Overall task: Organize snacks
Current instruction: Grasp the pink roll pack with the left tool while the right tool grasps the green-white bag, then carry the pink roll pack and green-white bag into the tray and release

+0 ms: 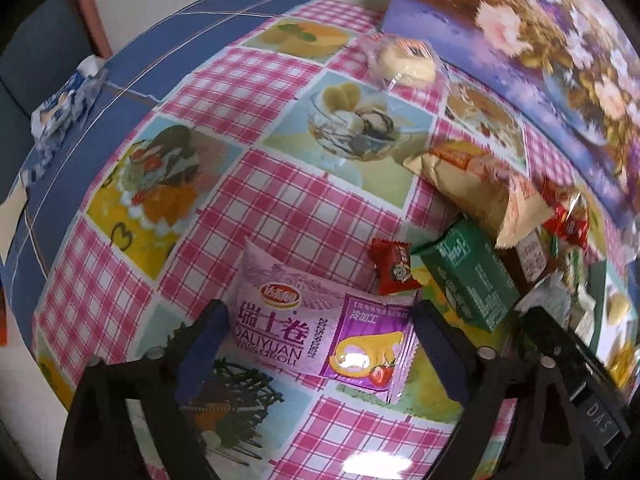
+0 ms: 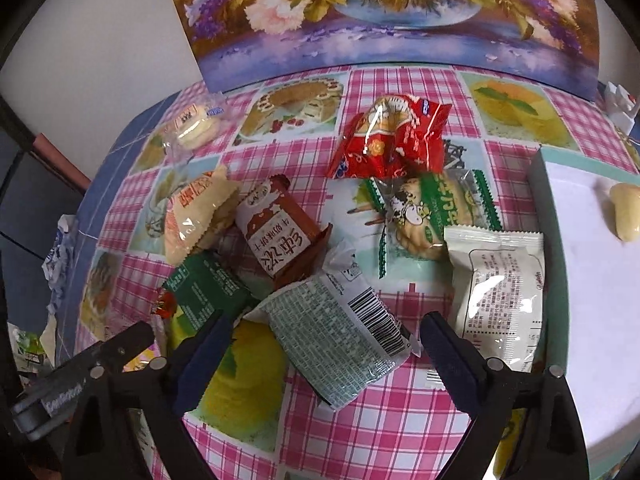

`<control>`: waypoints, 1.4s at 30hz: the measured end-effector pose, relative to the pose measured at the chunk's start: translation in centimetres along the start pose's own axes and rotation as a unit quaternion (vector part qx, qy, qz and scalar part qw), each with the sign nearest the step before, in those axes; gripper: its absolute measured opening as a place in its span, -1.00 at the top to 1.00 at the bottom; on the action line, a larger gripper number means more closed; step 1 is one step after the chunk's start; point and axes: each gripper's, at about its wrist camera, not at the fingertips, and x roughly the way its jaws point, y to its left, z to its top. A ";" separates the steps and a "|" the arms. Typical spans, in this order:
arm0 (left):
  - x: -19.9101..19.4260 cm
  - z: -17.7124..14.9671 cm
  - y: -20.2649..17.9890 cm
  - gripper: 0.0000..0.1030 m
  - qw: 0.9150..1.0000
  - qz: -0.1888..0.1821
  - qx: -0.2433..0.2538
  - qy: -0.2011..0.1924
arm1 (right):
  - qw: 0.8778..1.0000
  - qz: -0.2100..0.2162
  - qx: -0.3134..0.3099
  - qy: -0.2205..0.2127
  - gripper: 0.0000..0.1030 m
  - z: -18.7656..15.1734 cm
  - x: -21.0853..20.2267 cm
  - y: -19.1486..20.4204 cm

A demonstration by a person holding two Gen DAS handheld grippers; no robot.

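My left gripper (image 1: 320, 348) is open, its jaws on either side of a purple Swiss-roll packet (image 1: 320, 328) lying on the checked tablecloth. A small red candy (image 1: 394, 266) and a green box (image 1: 468, 276) lie just right of it. My right gripper (image 2: 320, 348) is open around a pale green barcode packet (image 2: 340, 332). Near it lie a white packet (image 2: 500, 292), a brown biscuit packet (image 2: 276, 228), the green box (image 2: 208, 288), a green cookie packet (image 2: 432, 208) and a red packet (image 2: 392, 136). A white box (image 2: 592, 280) at the right holds one pale snack (image 2: 626, 212).
A flower painting (image 2: 380, 12) stands along the back of the table. A clear-wrapped bun (image 1: 404, 62) lies near it. An orange-cream bag (image 1: 468, 176) lies behind the green box. Crumpled blue-white wrappers (image 1: 68, 100) sit on the blue cloth at the left edge.
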 end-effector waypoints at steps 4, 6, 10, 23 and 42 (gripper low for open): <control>0.5 -0.1 -0.4 -0.88 1.000 0.012 0.017 0.010 | 1.000 -0.013 -0.012 0.004 -0.70 -0.2 0.3 0.3; 0.7 -0.2 -0.5 -0.88 1.000 0.014 0.020 0.013 | 1.000 -0.019 -0.016 0.006 -0.57 -0.3 0.3 0.4; 1.1 -0.1 -0.7 -0.88 0.999 0.023 0.023 0.016 | 0.999 -0.030 -0.019 0.006 -0.45 -0.4 0.3 0.4; 0.1 -0.2 -1.1 -0.51 0.999 0.024 0.032 0.007 | 0.999 -0.036 0.007 -0.004 -0.32 -0.2 -0.9 -0.5; -4.0 0.0 -1.3 -0.46 0.998 0.007 0.031 -0.049 | 0.998 -0.026 0.032 -0.049 -0.32 0.6 -5.2 -1.4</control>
